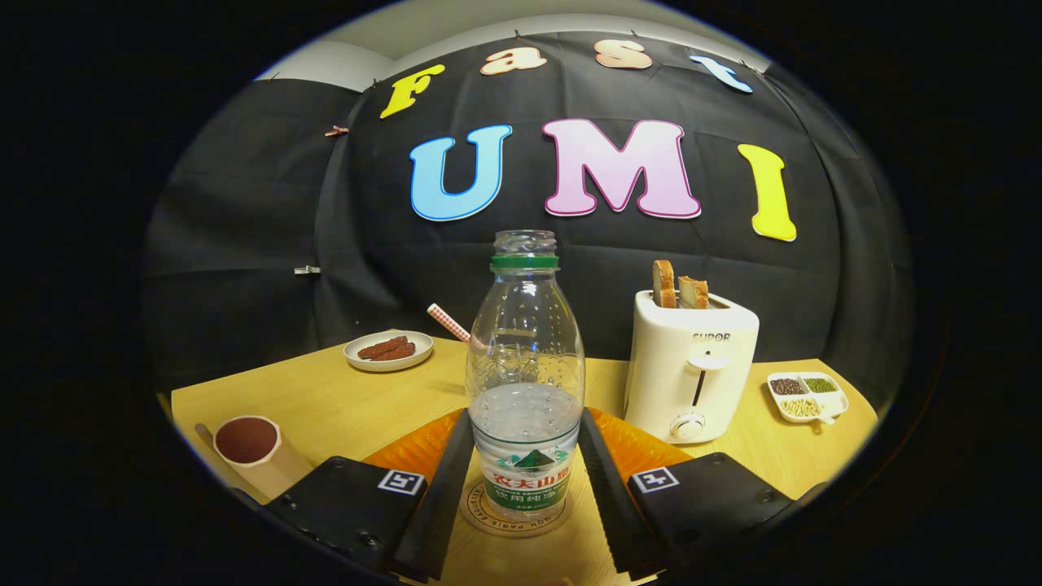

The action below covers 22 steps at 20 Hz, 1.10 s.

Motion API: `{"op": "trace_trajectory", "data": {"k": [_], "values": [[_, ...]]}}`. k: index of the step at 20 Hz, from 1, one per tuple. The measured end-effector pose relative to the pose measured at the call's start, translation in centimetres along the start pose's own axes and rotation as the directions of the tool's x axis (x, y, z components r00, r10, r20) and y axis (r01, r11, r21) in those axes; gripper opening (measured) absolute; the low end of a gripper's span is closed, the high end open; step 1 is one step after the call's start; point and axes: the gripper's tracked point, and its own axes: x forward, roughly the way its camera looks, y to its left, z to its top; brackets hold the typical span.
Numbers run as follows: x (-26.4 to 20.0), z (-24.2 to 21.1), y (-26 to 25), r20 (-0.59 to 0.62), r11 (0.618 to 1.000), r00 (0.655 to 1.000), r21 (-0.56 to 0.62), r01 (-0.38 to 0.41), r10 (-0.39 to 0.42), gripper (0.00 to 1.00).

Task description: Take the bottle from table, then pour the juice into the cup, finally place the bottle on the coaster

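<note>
A clear plastic bottle (526, 382) with no cap, a green neck ring and a green label stands upright on a round coaster (514, 521) on the wooden table. It is about a third full of clear liquid. My gripper (525, 417) holds it low on the body, one finger pressed against each side, so it is shut on the bottle. A tan cup (248, 446) holding dark reddish liquid stands to the left, beside the left finger (444, 480).
A white toaster (692, 370) with two bread slices stands close to the right of the bottle. Further right lies a divided dish of beans (807, 395). A plate of sausages (388, 350) and a checkered straw (448, 322) sit behind on the left.
</note>
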Motion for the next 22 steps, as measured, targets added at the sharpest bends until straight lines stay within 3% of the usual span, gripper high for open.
{"op": "trace_trajectory", "data": {"k": [2, 7, 11, 22], "values": [[-0.1, 0.1, -0.2, 0.000, 1.000, 1.000, -0.001, 0.010, -0.010, 0.80], [-0.6, 0.0, -0.5, -0.014, 1.000, 1.000, 0.016, 0.022, -0.022, 0.98], [-1.6, 0.0, -0.6, -0.014, 0.998, 1.000, 0.053, 0.019, -0.018, 0.98], [-6.2, -0.3, -0.7, -0.048, 0.999, 0.998, 0.017, 0.031, -0.031, 0.98]]}}
